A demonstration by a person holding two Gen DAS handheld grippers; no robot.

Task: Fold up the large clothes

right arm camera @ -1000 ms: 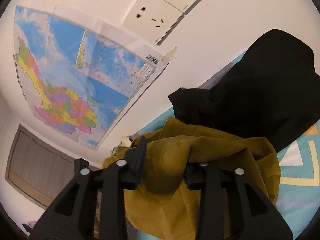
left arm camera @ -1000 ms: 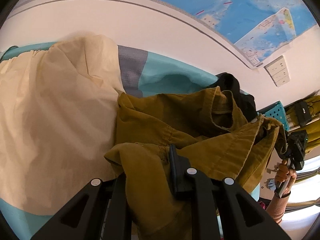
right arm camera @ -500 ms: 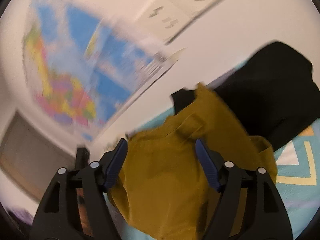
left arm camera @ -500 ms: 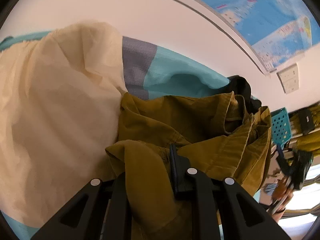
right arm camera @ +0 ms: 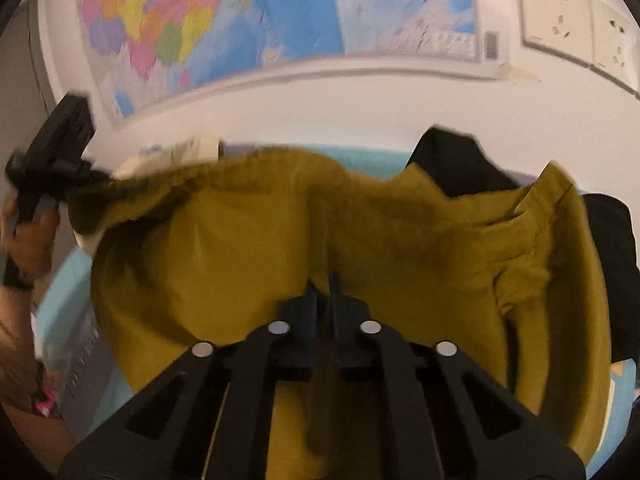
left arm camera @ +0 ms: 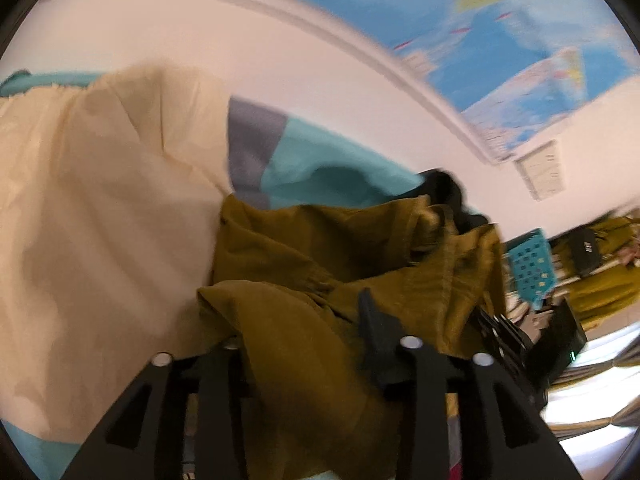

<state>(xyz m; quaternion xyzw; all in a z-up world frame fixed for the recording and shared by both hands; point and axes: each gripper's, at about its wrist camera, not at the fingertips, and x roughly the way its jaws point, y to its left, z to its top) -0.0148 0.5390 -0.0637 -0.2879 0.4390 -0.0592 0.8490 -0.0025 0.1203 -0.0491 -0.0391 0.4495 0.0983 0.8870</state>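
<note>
An olive-mustard garment (left arm camera: 320, 264) is lifted and stretched between both grippers over the bed. My left gripper (left arm camera: 296, 320) is shut on one bunched end; cloth hides its left finger. My right gripper (right arm camera: 329, 288) is shut on another edge of the olive garment (right arm camera: 360, 224), jaws pressed together with fabric draped over them. The left gripper also shows in the right wrist view (right arm camera: 52, 160), at the far left, pulling the cloth taut. The right gripper shows in the left wrist view (left arm camera: 532, 340).
A cream garment (left arm camera: 92, 216) lies on the teal bedsheet (left arm camera: 320, 168) at the left. A black garment (right arm camera: 452, 164) lies behind the olive one. Wall with map (right arm camera: 240, 20) and sockets (right arm camera: 576, 32) beyond. A teal basket (left arm camera: 530, 264) stands at the right.
My right gripper opened, then shut again on a new edge of the olive garment and swung left to face the wall. The cloth now spreads out between both grippers. The left gripper kept its hold.
</note>
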